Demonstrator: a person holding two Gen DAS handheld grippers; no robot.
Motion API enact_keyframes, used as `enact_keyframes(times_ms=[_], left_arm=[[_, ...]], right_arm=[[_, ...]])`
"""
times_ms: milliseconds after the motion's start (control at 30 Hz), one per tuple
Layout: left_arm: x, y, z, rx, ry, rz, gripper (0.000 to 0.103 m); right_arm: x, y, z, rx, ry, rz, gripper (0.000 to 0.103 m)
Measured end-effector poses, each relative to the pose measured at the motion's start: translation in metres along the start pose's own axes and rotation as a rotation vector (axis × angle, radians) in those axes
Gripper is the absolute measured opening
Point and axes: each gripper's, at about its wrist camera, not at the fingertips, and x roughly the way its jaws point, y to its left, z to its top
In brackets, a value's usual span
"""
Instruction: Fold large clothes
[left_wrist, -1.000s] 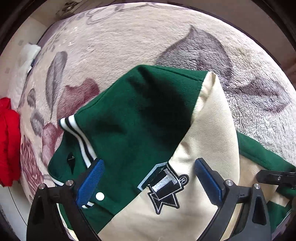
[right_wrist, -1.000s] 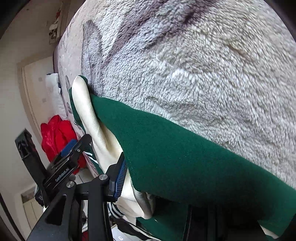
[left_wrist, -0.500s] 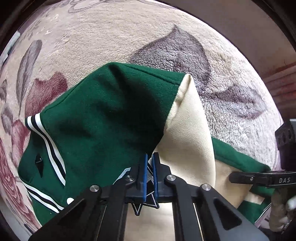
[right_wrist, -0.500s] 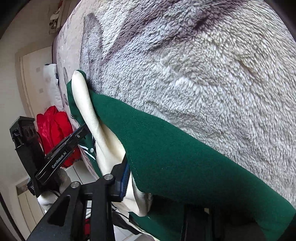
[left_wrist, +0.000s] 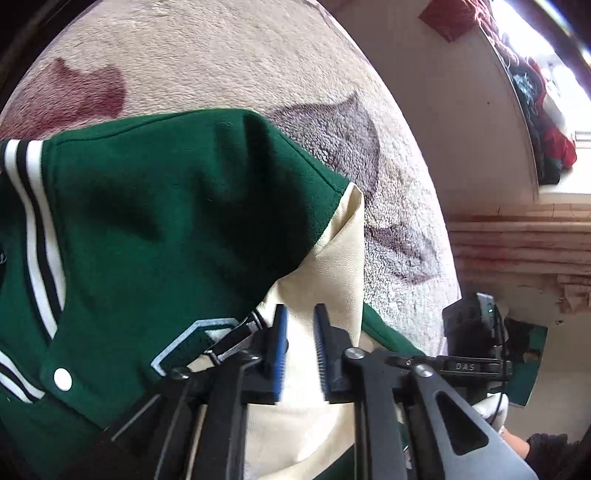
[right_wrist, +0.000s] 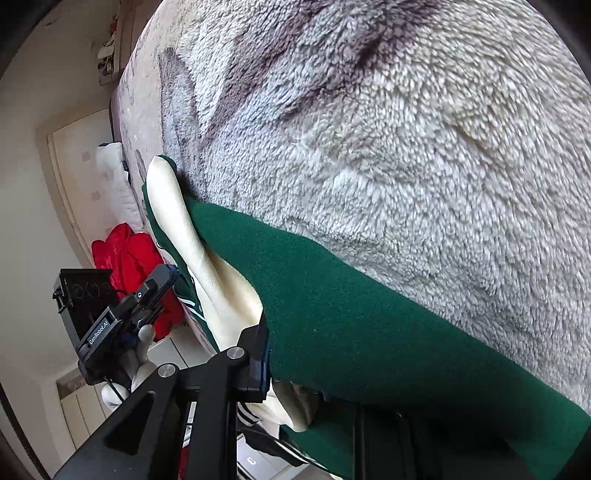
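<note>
The letters "DAS" stand in pale print on the black bar of the right gripper (left_wrist: 463, 366), seen from the left wrist view. From the right wrist view, "GenRobot.AI" reads in white along the side of the left gripper (right_wrist: 101, 332). The jacket (left_wrist: 166, 229) bears a chest patch (left_wrist: 192, 343) with a pale blue outline, but the gripper hides its lettering, so nothing there can be read.

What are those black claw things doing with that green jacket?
A person is folding a green varsity jacket on a fluffy flowered blanket, holding a gripper in each hand. The left gripper has its blue pads slightly apart around the cream sleeve. The right gripper sits against the jacket's green edge; its other finger is hidden, so its grip is unclear.
</note>
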Motion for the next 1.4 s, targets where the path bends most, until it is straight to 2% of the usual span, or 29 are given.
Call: enact_keyframes(times_ms=[33, 67, 100, 133, 167, 267, 367, 433, 500, 600, 633, 667, 700, 733, 833, 1000, 1100, 1133, 1233, 1300, 1367, 1400], left_arm=[[0.007, -0.004, 0.007, 0.015, 0.012, -0.008, 0.047], [0.015, -0.008, 0.013, 0.025, 0.028, -0.025, 0.063], [0.020, -0.012, 0.014, 0.038, 0.036, -0.035, 0.069], [0.025, -0.018, 0.017, 0.067, 0.043, -0.014, 0.073], [0.030, -0.017, 0.026, 0.084, 0.049, 0.004, 0.073], [0.032, -0.027, 0.036, 0.139, 0.025, 0.145, 0.073], [0.014, -0.021, 0.032, 0.186, 0.008, 0.148, 0.073], [0.015, -0.013, 0.030, 0.181, 0.048, 0.151, 0.073], [0.019, 0.001, 0.028, 0.157, 0.074, 0.193, 0.073], [0.020, 0.014, 0.026, 0.108, 0.049, 0.148, 0.073], [0.015, 0.016, 0.025, 0.090, 0.023, 0.100, 0.072], [0.011, 0.015, 0.023, 0.090, -0.002, 0.052, 0.063], [0.006, 0.015, 0.021, 0.100, -0.019, 0.029, 0.036], [0.007, 0.013, 0.021, 0.107, -0.031, 0.028, 0.025], [-0.008, 0.018, 0.014, 0.121, -0.068, 0.003, 0.009], [-0.037, 0.040, 0.008, 0.088, -0.144, 0.015, 0.005], [-0.052, 0.070, -0.003, 0.020, -0.183, 0.043, 0.004], [-0.042, 0.066, -0.005, 0.000, -0.181, 0.035, 0.004], [-0.044, 0.088, -0.018, -0.028, -0.171, 0.017, 0.004], [-0.042, 0.095, -0.024, -0.057, -0.151, 0.018, 0.007], [-0.050, 0.099, -0.030, -0.116, -0.153, 0.040, 0.012], [-0.053, 0.096, -0.035, -0.135, -0.154, 0.051, 0.012]], right_arm=[[-0.001, 0.001, 0.003, -0.005, 0.003, -0.005, 0.021], [-0.005, -0.001, 0.001, -0.010, 0.007, -0.006, 0.021], [-0.006, -0.002, 0.002, -0.012, 0.010, -0.008, 0.021], [-0.009, -0.004, 0.002, -0.013, 0.013, -0.009, 0.021], [-0.011, -0.005, 0.001, -0.011, 0.014, -0.007, 0.021], [-0.016, -0.007, 0.002, -0.004, 0.015, 0.001, 0.021], [-0.021, -0.013, -0.001, -0.006, 0.022, 0.004, 0.021], [-0.024, -0.015, 0.000, -0.007, 0.026, 0.005, 0.021], [-0.027, -0.018, -0.001, 0.001, 0.026, 0.008, 0.021], [-0.025, -0.023, 0.004, 0.007, 0.024, 0.010, 0.021], [-0.024, -0.023, 0.006, 0.005, 0.025, 0.009, 0.021], [-0.020, -0.021, 0.012, 0.004, 0.025, 0.008, 0.021], [-0.020, -0.021, 0.012, 0.002, 0.027, 0.009, 0.021], [-0.020, -0.021, 0.013, -0.001, 0.028, 0.010, 0.021], [-0.018, -0.021, 0.017, -0.008, 0.007, 0.018, 0.021], [-0.027, -0.015, 0.010, -0.018, -0.077, 0.021, 0.018], [-0.032, -0.012, 0.005, -0.019, -0.136, 0.015, 0.017], [-0.036, -0.012, 0.004, -0.015, -0.161, 0.014, 0.017], [-0.045, -0.009, 0.004, 0.000, -0.213, 0.020, 0.016], [-0.043, -0.006, 0.008, -0.012, -0.203, -0.007, 0.016], [-0.039, -0.008, 0.012, -0.003, -0.143, -0.028, 0.018], [-0.036, -0.011, 0.016, -0.001, -0.119, -0.030, 0.024]])
